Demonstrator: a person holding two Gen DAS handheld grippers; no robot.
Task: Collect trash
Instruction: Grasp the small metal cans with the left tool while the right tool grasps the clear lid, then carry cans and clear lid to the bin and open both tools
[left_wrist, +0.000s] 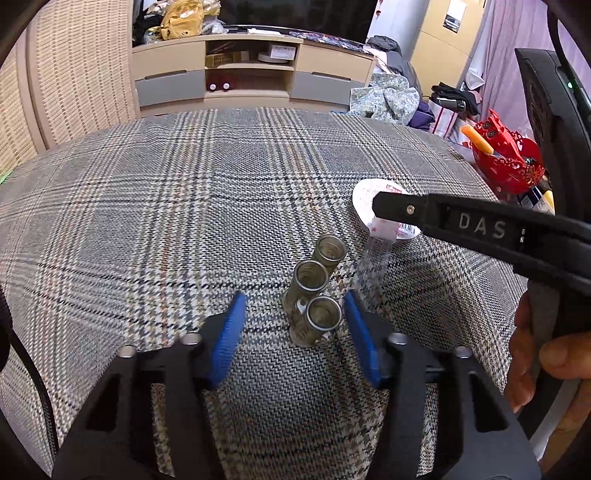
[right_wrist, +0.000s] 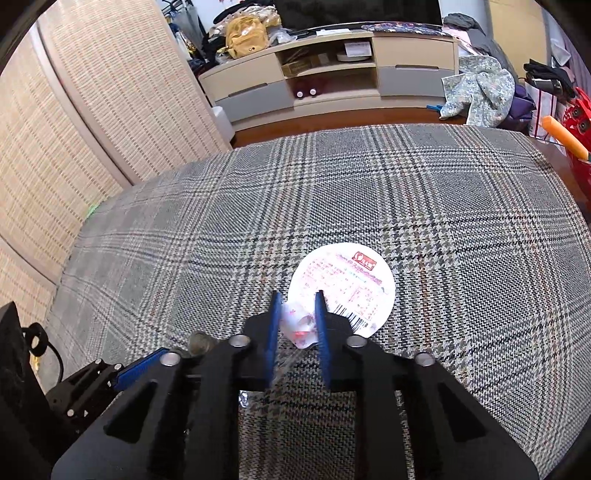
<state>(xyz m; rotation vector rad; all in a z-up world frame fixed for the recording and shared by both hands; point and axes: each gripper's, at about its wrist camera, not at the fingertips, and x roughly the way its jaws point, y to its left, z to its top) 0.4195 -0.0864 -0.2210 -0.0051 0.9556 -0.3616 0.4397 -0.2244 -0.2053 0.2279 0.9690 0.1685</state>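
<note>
left gripper (left_wrist: 295, 325) jaws astride 3 vials (left_wrist: 314, 291) | right gripper (right_wrist: 297, 325) pinching wrapper (right_wrist: 299, 325)

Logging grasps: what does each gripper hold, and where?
Right gripper pinches the crumpled wrapper at its middle. Left gripper holds nothing; the vials stand between its open jaws.

Plaid-covered table (left_wrist: 184, 206): three vials (left_wrist: 314, 291), round lid (right_wrist: 347, 284).

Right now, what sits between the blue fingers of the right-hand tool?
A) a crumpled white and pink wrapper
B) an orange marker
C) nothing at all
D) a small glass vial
A: in the right wrist view the right gripper has its blue pads closed on a crumpled white and pink wrapper, beside the round printed lid on the plaid cloth.
</note>
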